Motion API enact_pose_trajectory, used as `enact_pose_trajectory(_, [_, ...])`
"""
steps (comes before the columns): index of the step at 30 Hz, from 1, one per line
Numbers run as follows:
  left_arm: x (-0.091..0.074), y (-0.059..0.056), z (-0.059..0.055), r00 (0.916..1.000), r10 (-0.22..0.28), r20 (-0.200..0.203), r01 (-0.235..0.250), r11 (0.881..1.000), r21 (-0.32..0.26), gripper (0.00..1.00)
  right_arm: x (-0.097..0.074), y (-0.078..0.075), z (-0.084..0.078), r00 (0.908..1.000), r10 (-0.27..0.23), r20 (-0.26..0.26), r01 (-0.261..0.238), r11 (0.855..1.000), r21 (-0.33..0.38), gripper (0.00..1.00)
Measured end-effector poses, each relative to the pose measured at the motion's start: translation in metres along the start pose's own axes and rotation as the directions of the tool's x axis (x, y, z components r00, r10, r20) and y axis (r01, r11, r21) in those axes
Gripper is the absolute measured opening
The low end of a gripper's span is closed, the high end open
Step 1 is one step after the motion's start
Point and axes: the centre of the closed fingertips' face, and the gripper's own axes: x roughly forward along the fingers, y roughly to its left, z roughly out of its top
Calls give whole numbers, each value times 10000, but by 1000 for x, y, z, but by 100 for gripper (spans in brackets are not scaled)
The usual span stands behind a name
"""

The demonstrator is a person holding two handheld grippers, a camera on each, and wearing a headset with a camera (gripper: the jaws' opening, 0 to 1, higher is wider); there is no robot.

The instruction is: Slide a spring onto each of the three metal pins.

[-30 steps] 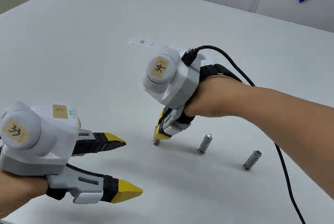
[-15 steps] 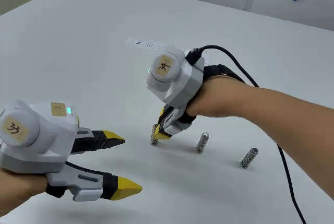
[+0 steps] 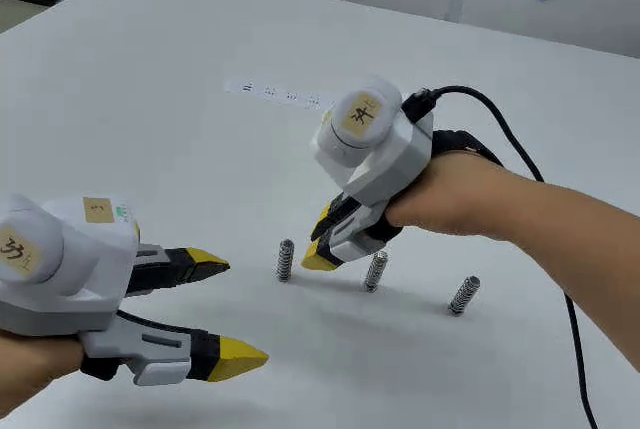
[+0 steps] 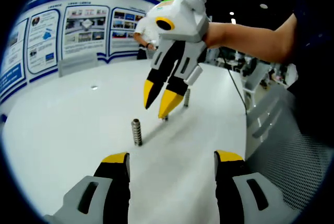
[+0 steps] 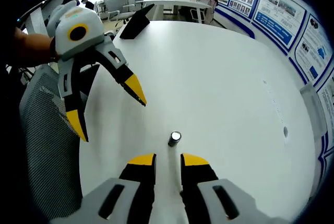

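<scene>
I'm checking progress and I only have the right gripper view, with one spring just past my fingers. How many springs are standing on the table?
Observer: Three in the head view, in a row: the left spring, the middle spring and the right spring.
Operator: Where am I among them?
Observer: The right gripper hangs low between the left spring and the middle spring.
Operator: Is my cable in the way?
Observer: The black cable runs back over your wrist, then down the table beyond the right spring, apart from it.
</scene>
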Motion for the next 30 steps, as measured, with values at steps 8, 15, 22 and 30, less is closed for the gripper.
enact_pose_trajectory(8, [-1,-1,3,10000,52,66,-52,10000,-3,68,-16,10,-9,9965,-220,801,162,9973,714,20])
enact_pose_trajectory(15, [-1,-3,7,10000,39,71,-39,10000,69,70,-31,20,-25,9903,-543,1276,381,9913,1258,20])
enact_pose_trajectory(22, [1,-7,10,10000,-5,45,4,9998,174,71,-45,29,-45,9820,-942,1639,618,9793,1928,20])
enact_pose_trajectory(30, [0,-8,11,10000,25,21,-26,9998,214,73,-62,33,-68,9669,-1530,2042,932,9567,2756,21])
